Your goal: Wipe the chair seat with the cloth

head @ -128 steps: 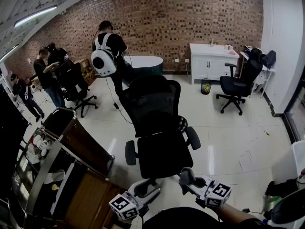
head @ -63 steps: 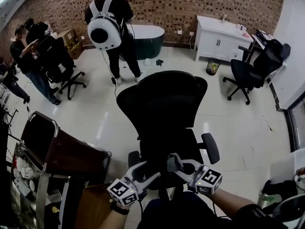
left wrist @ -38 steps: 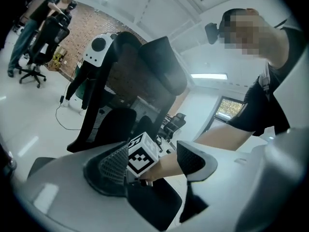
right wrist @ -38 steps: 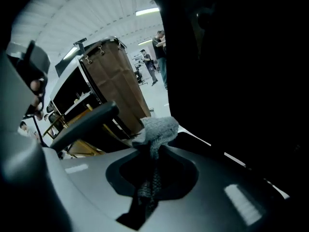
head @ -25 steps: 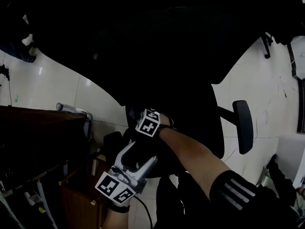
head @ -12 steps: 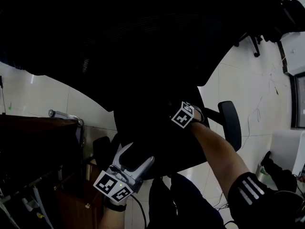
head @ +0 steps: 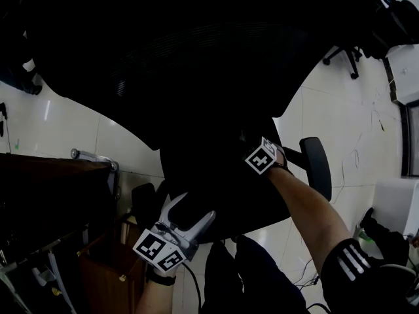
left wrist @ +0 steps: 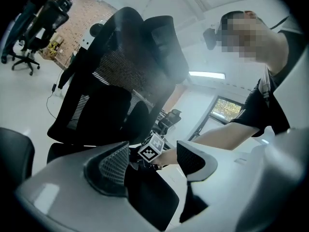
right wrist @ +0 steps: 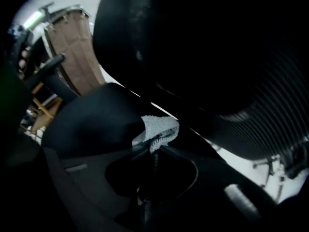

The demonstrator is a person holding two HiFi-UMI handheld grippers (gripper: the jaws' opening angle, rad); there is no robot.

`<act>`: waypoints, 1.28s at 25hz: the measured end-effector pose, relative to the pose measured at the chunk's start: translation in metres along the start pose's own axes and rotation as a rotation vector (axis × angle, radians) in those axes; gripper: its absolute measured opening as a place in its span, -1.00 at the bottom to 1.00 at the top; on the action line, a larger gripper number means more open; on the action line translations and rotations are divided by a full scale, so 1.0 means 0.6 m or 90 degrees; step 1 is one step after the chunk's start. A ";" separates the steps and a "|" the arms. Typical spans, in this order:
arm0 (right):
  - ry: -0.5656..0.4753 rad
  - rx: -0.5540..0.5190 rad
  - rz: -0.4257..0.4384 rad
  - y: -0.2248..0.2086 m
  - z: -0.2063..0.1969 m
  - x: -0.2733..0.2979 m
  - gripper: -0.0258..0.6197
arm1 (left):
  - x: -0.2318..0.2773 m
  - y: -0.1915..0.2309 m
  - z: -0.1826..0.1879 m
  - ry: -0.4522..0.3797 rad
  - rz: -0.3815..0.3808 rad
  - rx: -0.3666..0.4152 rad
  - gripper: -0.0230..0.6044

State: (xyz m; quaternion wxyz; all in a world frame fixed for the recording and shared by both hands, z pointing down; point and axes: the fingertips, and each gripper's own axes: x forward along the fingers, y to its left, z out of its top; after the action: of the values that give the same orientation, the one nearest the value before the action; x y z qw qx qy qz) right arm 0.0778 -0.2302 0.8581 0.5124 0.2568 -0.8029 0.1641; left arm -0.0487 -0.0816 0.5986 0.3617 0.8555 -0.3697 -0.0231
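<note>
Glossy white tile floor [head: 340, 113] is being used all through this room, and plenty of glare is being bounced off it. A strip light [left wrist: 206, 75] is being run along the ceiling. In the left gripper view, a brick wall [left wrist: 82, 18] is being shown at the far end, with a black office chair [left wrist: 48, 21] being parked near it. A window [left wrist: 227, 111] is being lit from outside. A brown cart [right wrist: 72, 47] with a metal rail is being kept off to the side.
</note>
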 end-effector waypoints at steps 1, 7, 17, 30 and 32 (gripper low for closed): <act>-0.021 -0.014 0.036 0.045 0.029 0.009 -0.83 | -0.008 0.004 -0.002 0.002 0.007 0.000 0.10; -0.082 -0.141 0.207 0.340 0.168 0.053 -0.83 | -0.058 0.025 -0.008 0.000 0.047 -0.006 0.10; -0.030 -0.172 0.222 0.385 0.105 0.092 -0.83 | -0.069 0.027 -0.038 0.003 0.056 -0.024 0.10; 0.125 -0.058 0.007 0.029 -0.189 -0.044 -0.83 | -0.009 -0.052 -0.045 0.014 -0.015 -0.024 0.10; 0.130 -0.043 -0.009 0.017 -0.194 -0.052 -0.83 | -0.007 -0.059 -0.048 0.018 -0.019 -0.021 0.10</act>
State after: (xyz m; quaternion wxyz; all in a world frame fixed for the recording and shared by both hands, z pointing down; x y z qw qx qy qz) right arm 0.1683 -0.1532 0.8789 0.6010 0.2268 -0.7497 0.1591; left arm -0.0213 -0.0451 0.5965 0.3809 0.8550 -0.3513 -0.0226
